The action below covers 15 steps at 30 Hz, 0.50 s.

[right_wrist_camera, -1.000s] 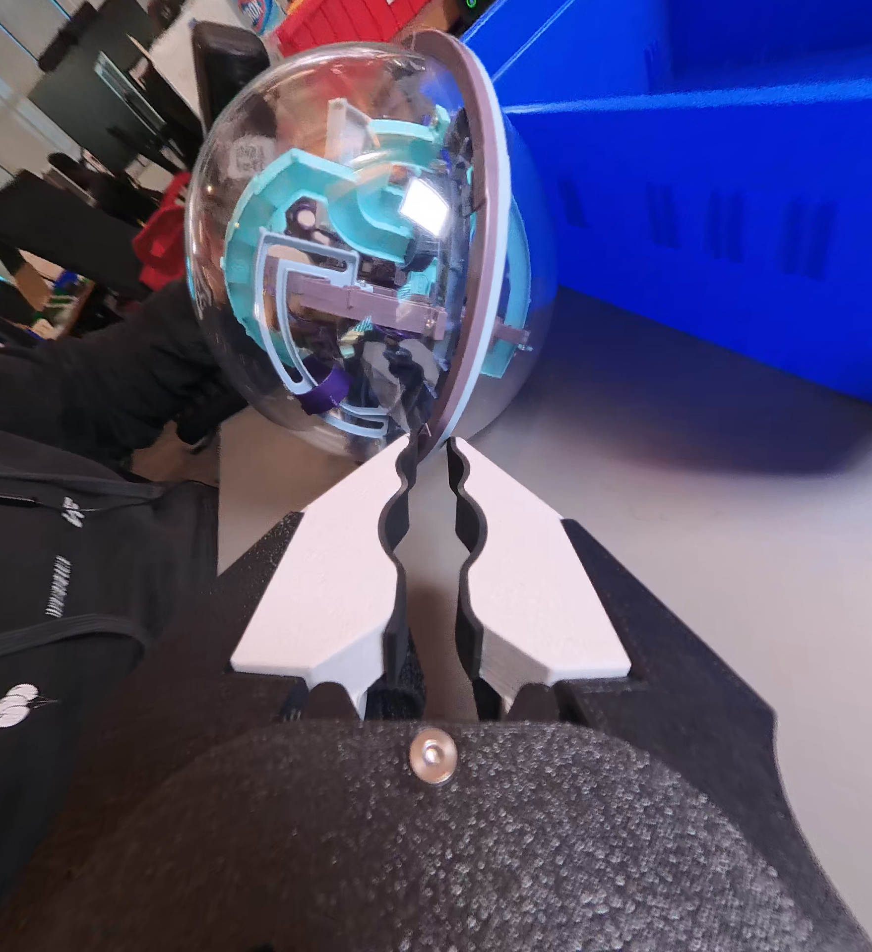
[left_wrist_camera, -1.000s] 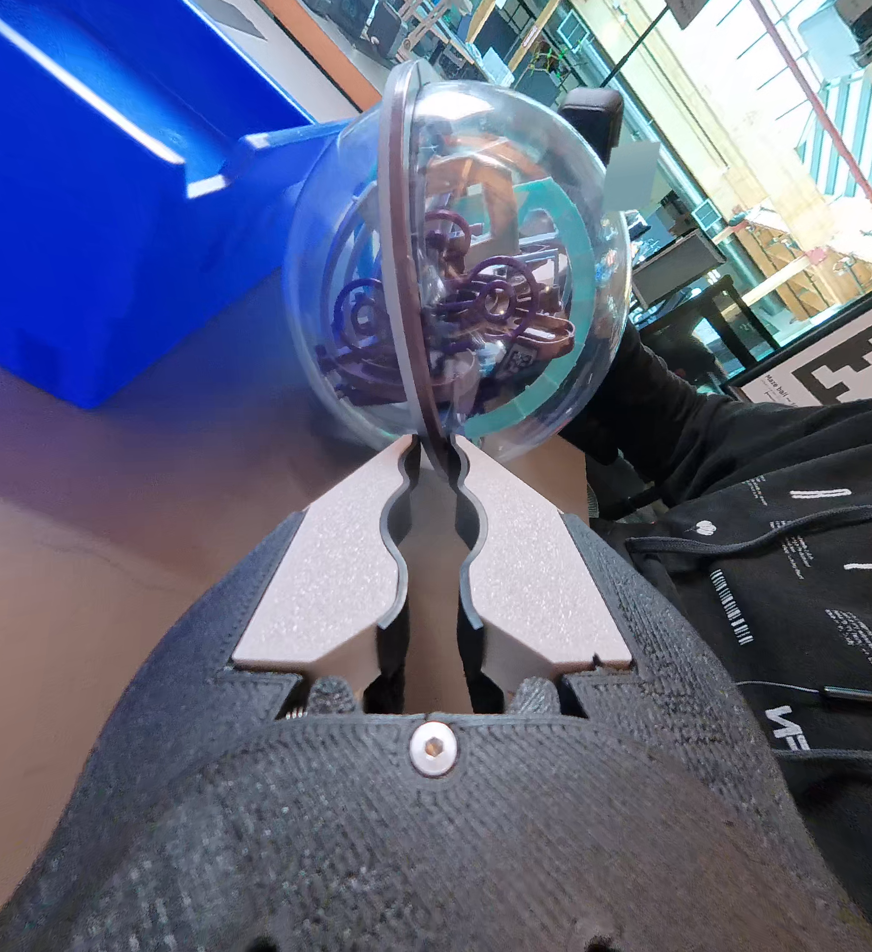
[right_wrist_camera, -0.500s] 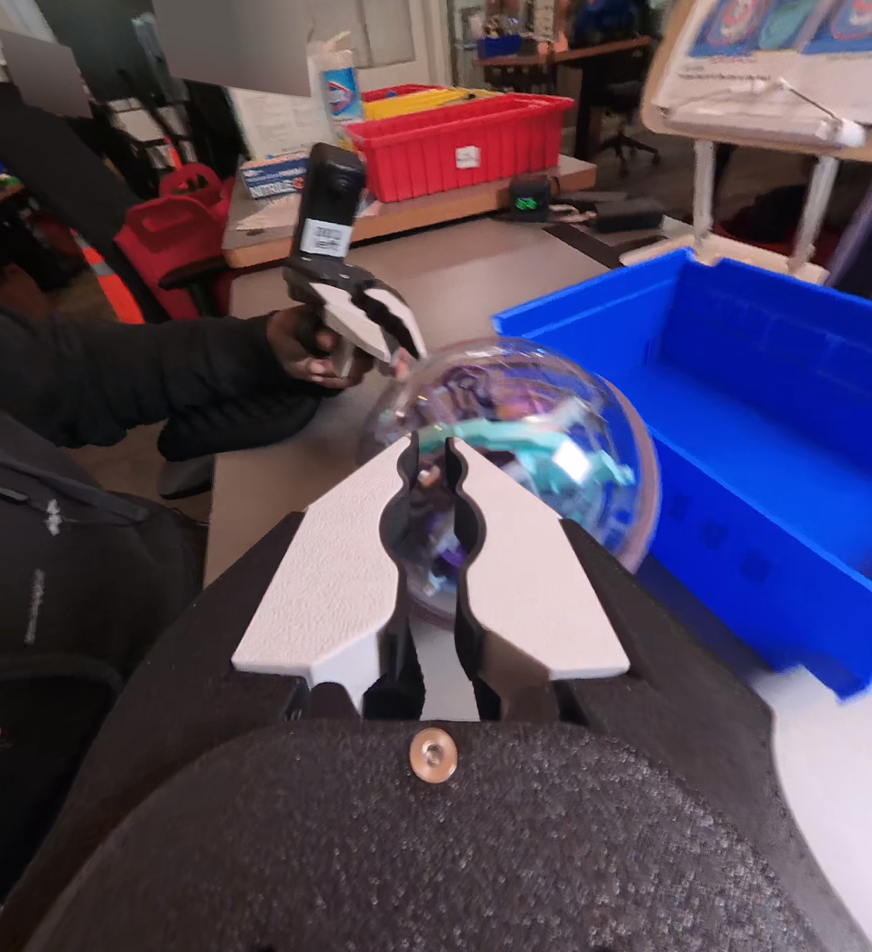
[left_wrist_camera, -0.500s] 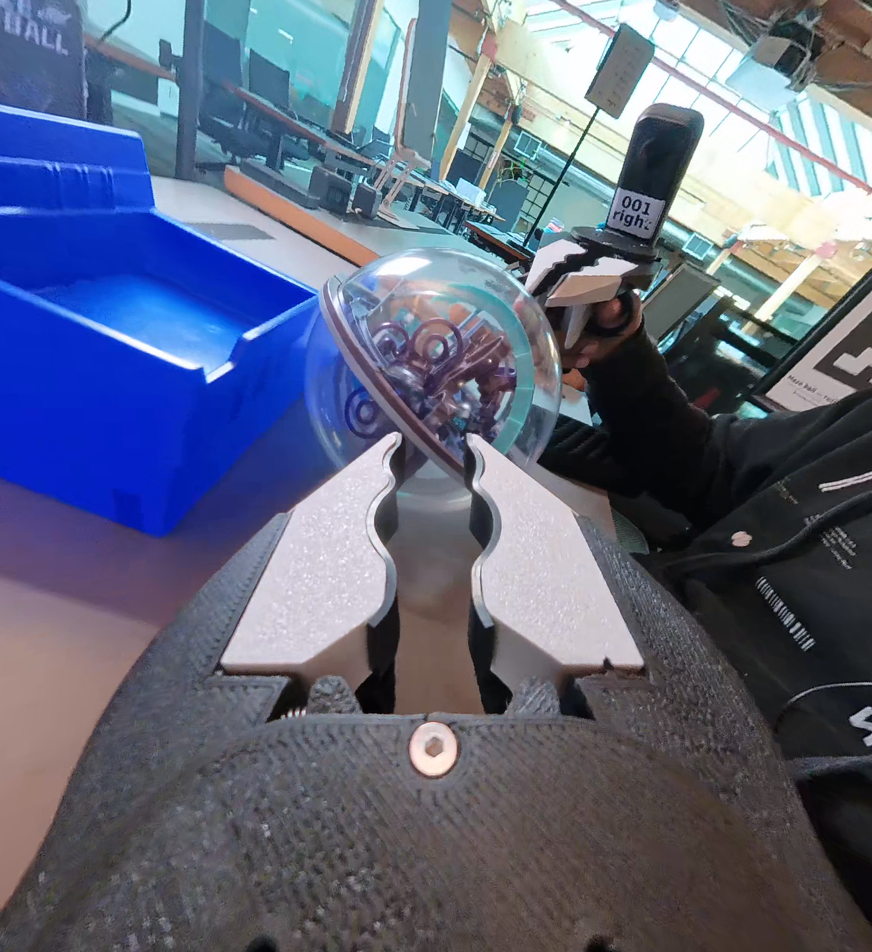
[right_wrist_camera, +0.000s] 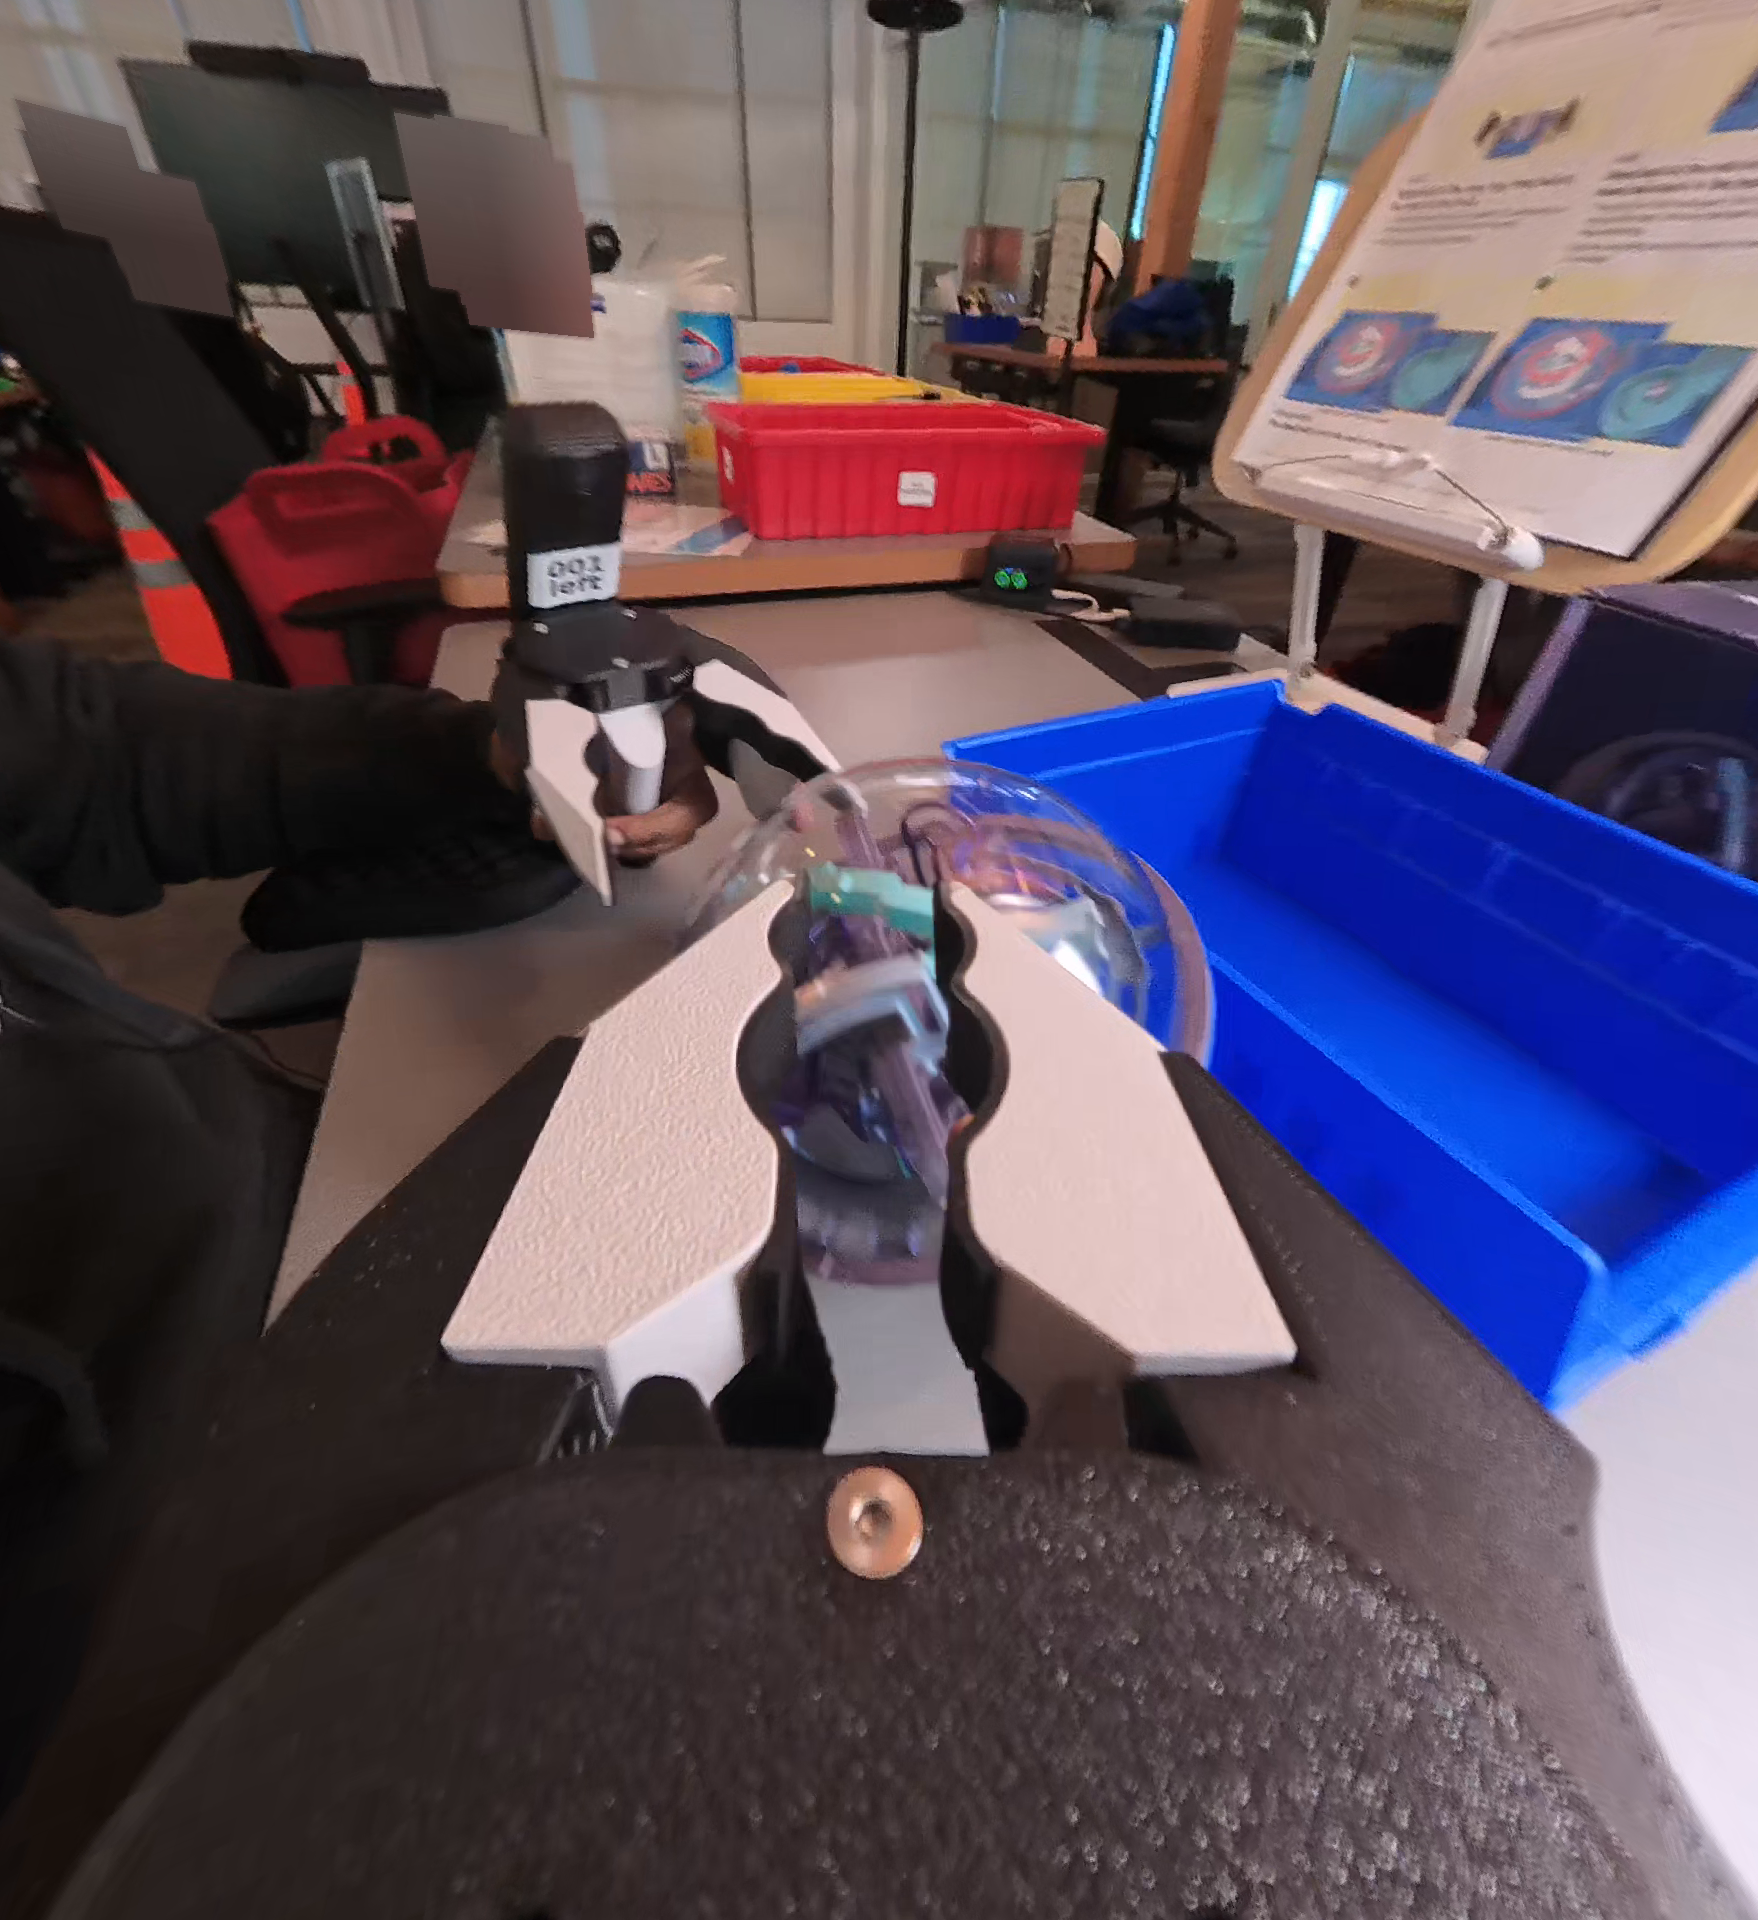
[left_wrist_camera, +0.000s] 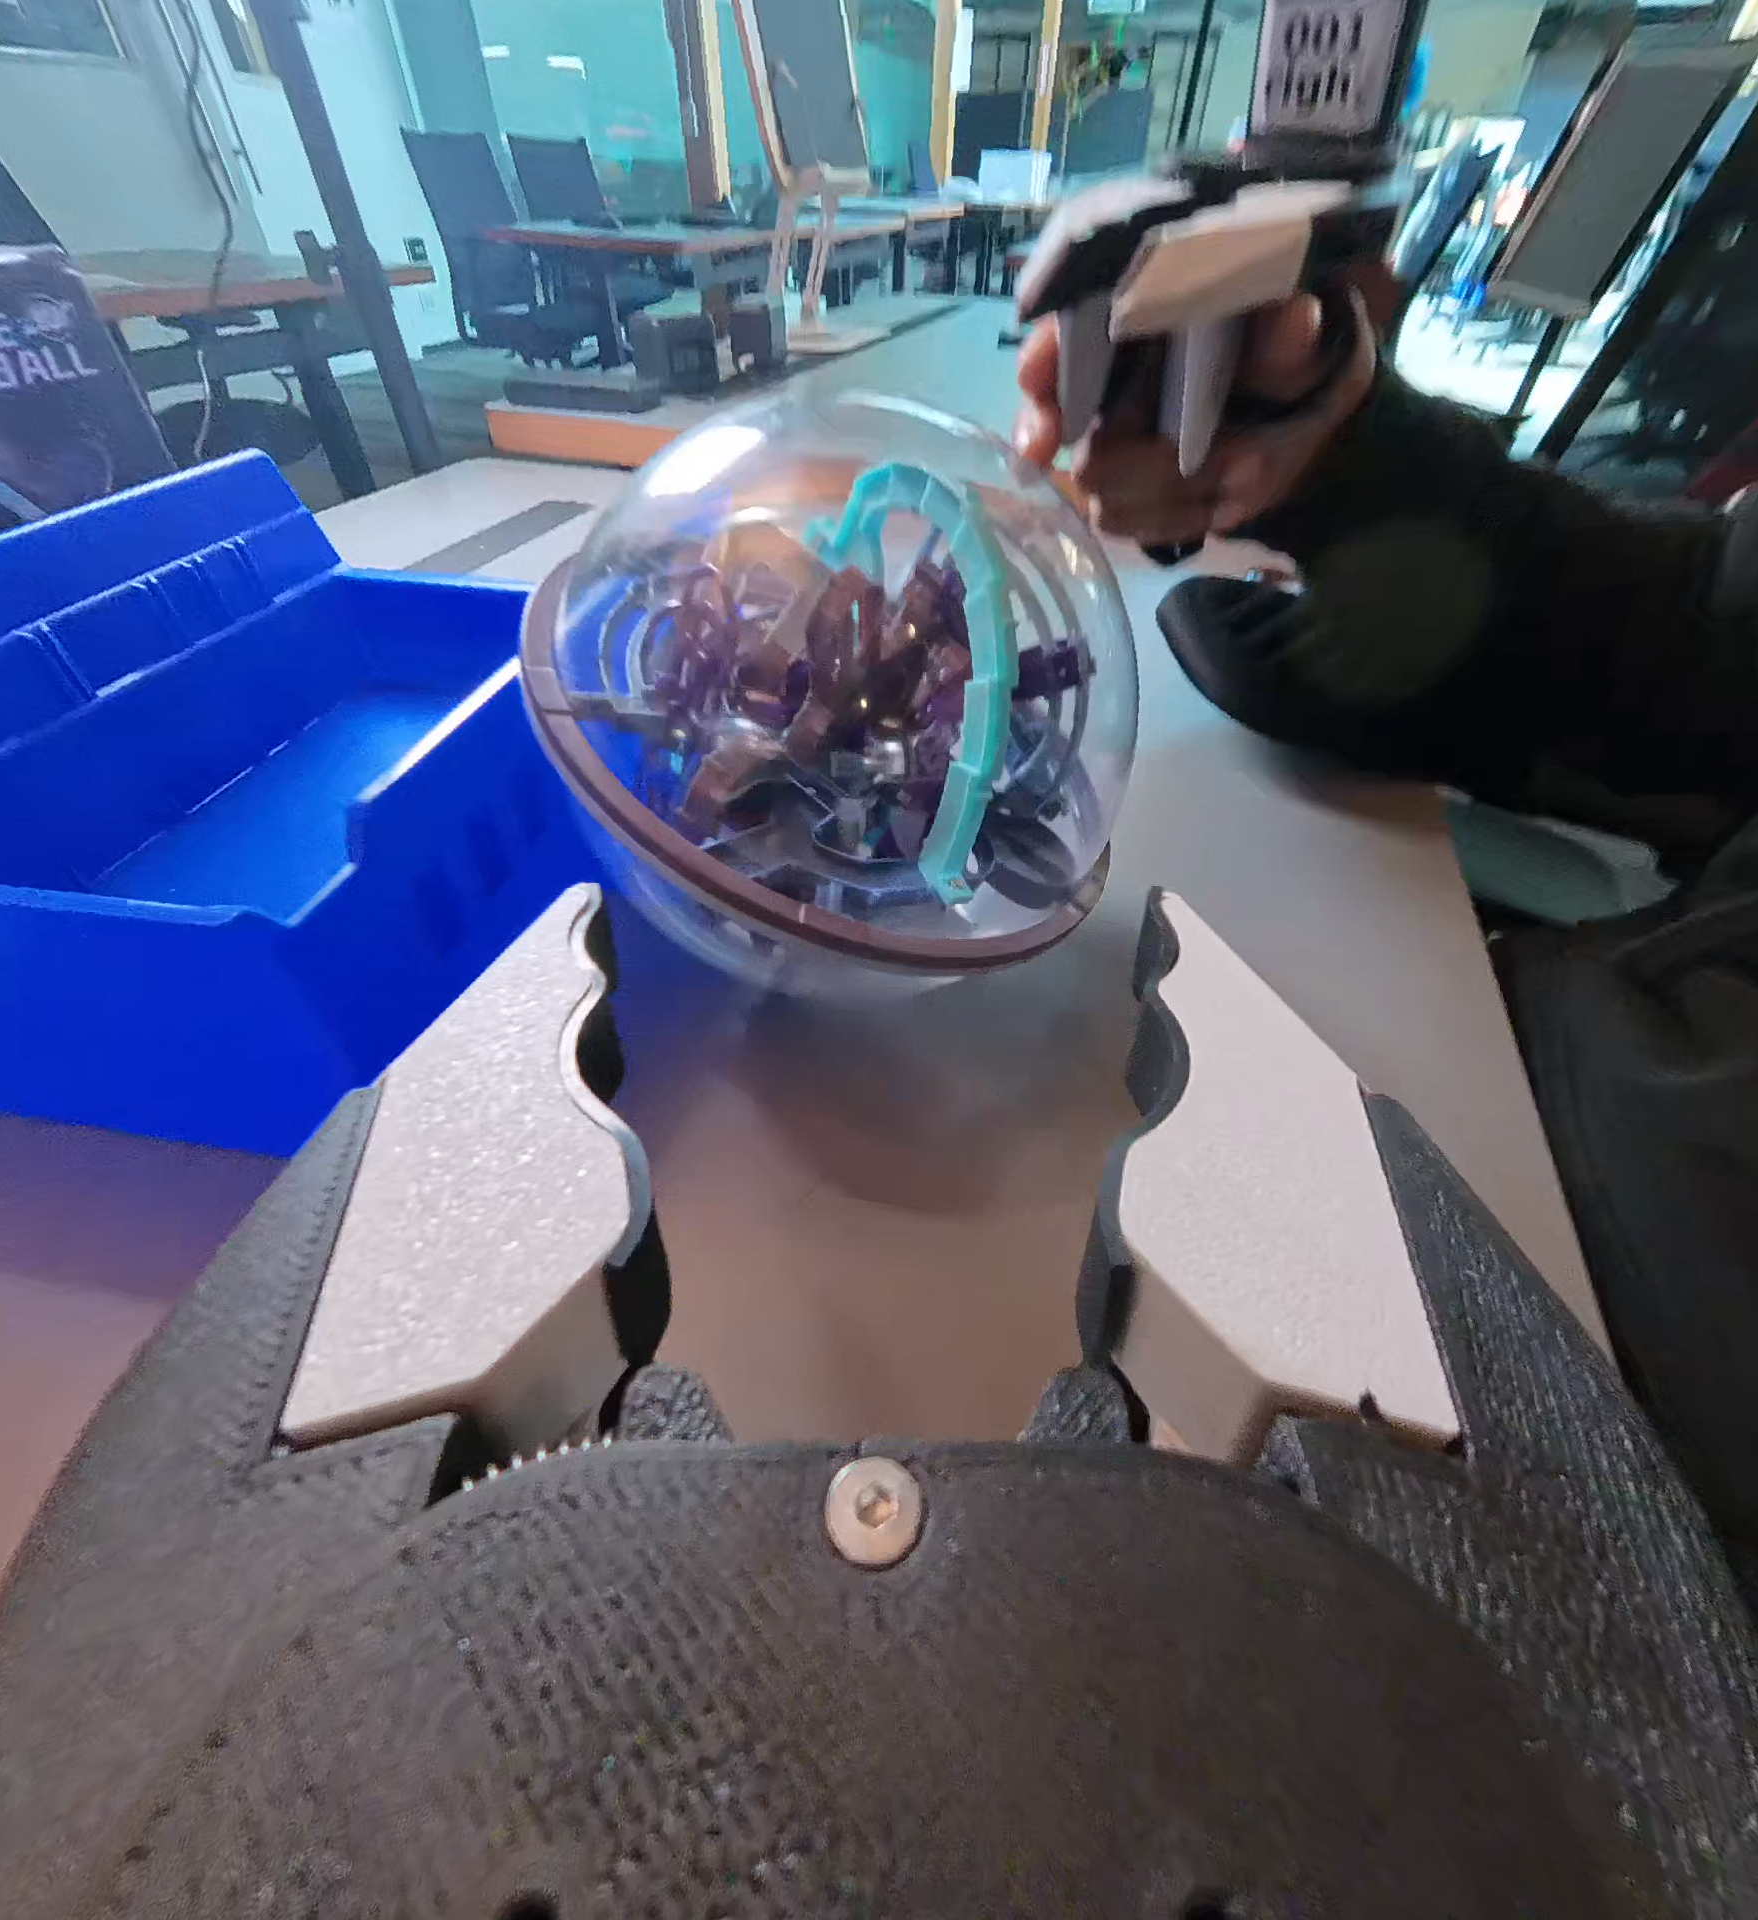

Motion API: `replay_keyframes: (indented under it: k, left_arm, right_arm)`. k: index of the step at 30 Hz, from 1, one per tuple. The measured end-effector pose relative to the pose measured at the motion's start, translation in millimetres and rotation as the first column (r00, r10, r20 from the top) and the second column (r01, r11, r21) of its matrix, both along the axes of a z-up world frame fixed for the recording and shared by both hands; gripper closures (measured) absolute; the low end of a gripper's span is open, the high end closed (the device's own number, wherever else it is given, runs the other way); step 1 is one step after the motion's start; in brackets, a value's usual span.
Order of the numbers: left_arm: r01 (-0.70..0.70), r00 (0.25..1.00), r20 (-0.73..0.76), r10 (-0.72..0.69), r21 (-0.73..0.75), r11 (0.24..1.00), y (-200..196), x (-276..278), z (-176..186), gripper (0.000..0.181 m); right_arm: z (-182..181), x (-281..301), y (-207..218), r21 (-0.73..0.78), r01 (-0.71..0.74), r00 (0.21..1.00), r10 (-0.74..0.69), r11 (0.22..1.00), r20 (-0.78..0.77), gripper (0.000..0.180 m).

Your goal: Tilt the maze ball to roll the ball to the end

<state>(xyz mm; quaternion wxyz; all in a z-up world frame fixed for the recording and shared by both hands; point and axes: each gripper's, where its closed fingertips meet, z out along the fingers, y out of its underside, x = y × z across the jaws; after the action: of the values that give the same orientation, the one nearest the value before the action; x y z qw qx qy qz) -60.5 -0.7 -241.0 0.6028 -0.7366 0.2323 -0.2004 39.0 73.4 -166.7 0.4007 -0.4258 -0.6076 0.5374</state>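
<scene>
The maze ball (left_wrist_camera: pixel 833 707) is a clear sphere with teal and purple tracks inside and a brown rim band. It rests tilted on the grey table (left_wrist_camera: pixel 854 1195), beside the blue bin (left_wrist_camera: pixel 179 935). My left gripper (left_wrist_camera: pixel 875 914) is wide open and empty, with its fingertips just short of the ball. My right gripper (right_wrist_camera: pixel 870 899) is open a little and empty. It is above and behind the ball (right_wrist_camera: pixel 1062 883), which shows through its gap. In the left wrist view the right gripper (left_wrist_camera: pixel 1135 436) is blurred and hovers over the ball's far top. The small ball inside cannot be made out.
The blue bin (right_wrist_camera: pixel 1374 1195) lies to the right of the ball in the right wrist view. A dark box (right_wrist_camera: pixel 1685 748) and a board on a stand (right_wrist_camera: pixel 1540 312) are behind it. A red bin (right_wrist_camera: pixel 896 468) is on a far table. A person's dark sleeve (left_wrist_camera: pixel 1477 644) lies along the table edge.
Both grippers were shut on the ball's rim and held it up. They lowered it to the table and let go. The left gripper opened wide and the right one drew back above the ball.
</scene>
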Motion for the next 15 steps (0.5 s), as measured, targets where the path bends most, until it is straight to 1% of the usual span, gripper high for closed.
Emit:
replay_keyframes:
  k: [3, 7, 9, 11, 13, 14, 15]
  left_arm:
    - [-0.002, 0.996, -0.086, -0.001, -0.038, 0.999, 5, 6, -15, 0.076]
    - [-0.037, 0.986, -0.165, 0.025, -0.065, 0.997, 18, 8, -26, 0.075]
    - [-0.075, 0.98, -0.188, 0.059, -0.08, 0.994, 26, 2, -28, 0.087]
    - [-0.06, 0.981, -0.189, 0.038, -0.111, 0.992, 27, 2, -30, 0.095]
    - [-0.052, 0.986, -0.16, 0.034, -0.107, 0.993, 26, 3, -28, 0.114]
    - [-0.055, 0.988, -0.148, 0.04, -0.099, 0.994, 26, 1, -25, 0.129]
    - [-0.054, 0.99, -0.134, 0.042, -0.086, 0.995, 25, -1, -22, 0.137]
  right_arm:
    - [-6, 8, 13, 0.024, 0.025, 0.998, -0.026, 0.999, 0.056, 0.148]
    - [-5, 4, -2, 0.076, -0.014, 0.997, 0.008, 0.997, 0.073, 0.147]
    - [2, -2, -22, 0.1, -0.067, 0.996, 0.06, 0.993, 0.067, 0.152]
    - [12, -11, -47, 0.106, -0.111, 0.993, 0.108, 0.988, 0.037, 0.168]
    - [17, -25, -77, 0.09, -0.162, 0.987, 0.16, 0.983, 0.025, 0.178]
    - [16, -34, -93, 0.078, -0.186, 0.982, 0.185, 0.979, 0.029, 0.18]
    - [15, -43, -109, 0.065, -0.212, 0.977, 0.21, 0.975, 0.037, 0.18]
